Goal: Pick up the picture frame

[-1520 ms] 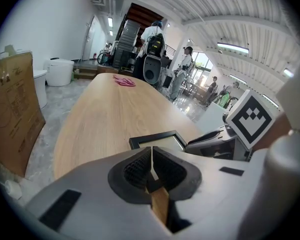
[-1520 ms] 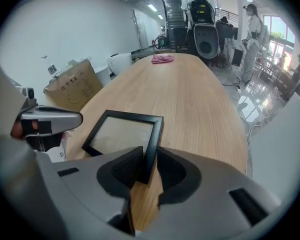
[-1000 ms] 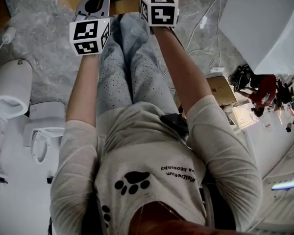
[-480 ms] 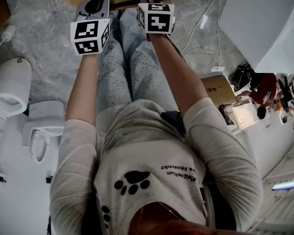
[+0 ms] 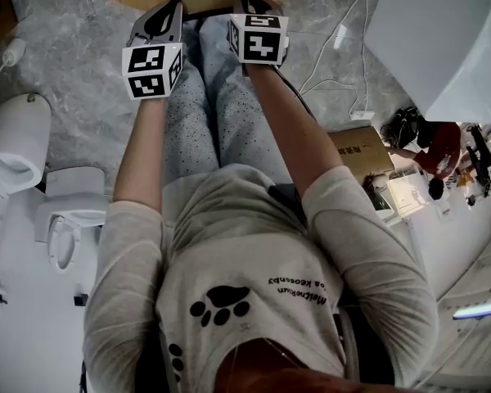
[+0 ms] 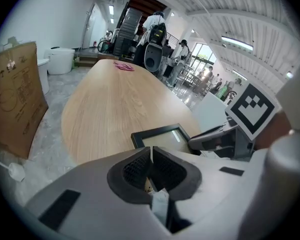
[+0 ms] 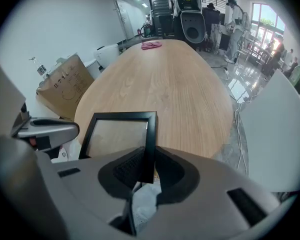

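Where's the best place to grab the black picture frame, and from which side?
Take the picture frame by its right side rail, near that rail's closer end, coming in from the person's side. The rail is thin and straight, so it likely slips easily between the jaws and keeps the pads off the glass. The right gripper is shut on exactly that rail.

The person wears a beige paw-print shirt (image 5: 254, 244) and speckled grey trousers (image 5: 229, 113).
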Available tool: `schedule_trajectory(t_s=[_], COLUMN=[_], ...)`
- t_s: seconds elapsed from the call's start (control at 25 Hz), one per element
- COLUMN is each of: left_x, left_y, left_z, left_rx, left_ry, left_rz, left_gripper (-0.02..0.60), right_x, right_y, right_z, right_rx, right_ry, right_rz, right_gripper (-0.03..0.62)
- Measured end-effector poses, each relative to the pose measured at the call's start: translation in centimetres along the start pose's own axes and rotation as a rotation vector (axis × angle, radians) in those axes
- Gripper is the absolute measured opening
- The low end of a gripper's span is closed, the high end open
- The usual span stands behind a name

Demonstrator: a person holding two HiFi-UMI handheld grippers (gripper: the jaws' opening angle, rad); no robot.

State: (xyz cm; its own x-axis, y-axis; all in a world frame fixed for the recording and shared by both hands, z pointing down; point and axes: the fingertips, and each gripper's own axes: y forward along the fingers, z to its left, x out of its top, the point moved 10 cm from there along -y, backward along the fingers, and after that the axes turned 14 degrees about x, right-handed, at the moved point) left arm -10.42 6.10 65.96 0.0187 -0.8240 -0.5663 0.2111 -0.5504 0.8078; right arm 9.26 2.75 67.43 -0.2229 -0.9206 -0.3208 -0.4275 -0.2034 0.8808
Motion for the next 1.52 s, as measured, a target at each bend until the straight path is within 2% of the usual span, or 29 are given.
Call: schedule_trajectory(t_s=[0.16, 0.24, 0.56, 0.72, 0.96, 1.12, 1.32, 1.52], left_x=[-1.5, -2.2, -4.5, -5.3, -5.0, -4.7, -5.2, -5.0], left_y=[-0.3, -0.1, 0.5, 1.1, 2.1, 2.9, 3.2, 2.7], left_z=[0.1, 0.0, 0.0, 0.5, 0.8, 0.3, 0.4, 0.7], left_rx=[-0.006, -0.036, -0.065, -0.111, -0.234, -0.258, -0.287, -0.323], left_ry=[-0.017, -0.038, -0.098, -0.170, -0.216, -0.236, -0.313, -0.372], left_rz=[0.048, 0.081, 0.206, 0.235, 0.278, 0.306, 0.344, 0.349], left_gripper=[0.014, 0.159, 0.179, 0.193, 0.198, 0.206, 0.203, 0.150], right_x=[-0.2, -0.4, -1.3, -1.9, -1.9, -1.9, -2.2, -2.4], right_y=[-0.1, -0.1, -0.5, -0.4, -0.4, -0.5, -0.4, -0.6], right_z=[0.0, 0.0, 0.2, 0.0, 0.0, 0.0, 0.0, -0.3], right_rx=[0.001, 0.001, 0.004, 0.006, 0.011, 0.023, 0.046, 0.055], right_ry=[-0.002, -0.004, -0.001, 0.003, -0.001, -0.005, -0.019, -0.001], right_rz=[0.007, 0.010, 0.022, 0.022, 0.022, 0.018, 0.008, 0.001], right_gripper=[0.072, 0.072, 0.071, 0.072, 0.071, 0.072, 0.071, 0.071])
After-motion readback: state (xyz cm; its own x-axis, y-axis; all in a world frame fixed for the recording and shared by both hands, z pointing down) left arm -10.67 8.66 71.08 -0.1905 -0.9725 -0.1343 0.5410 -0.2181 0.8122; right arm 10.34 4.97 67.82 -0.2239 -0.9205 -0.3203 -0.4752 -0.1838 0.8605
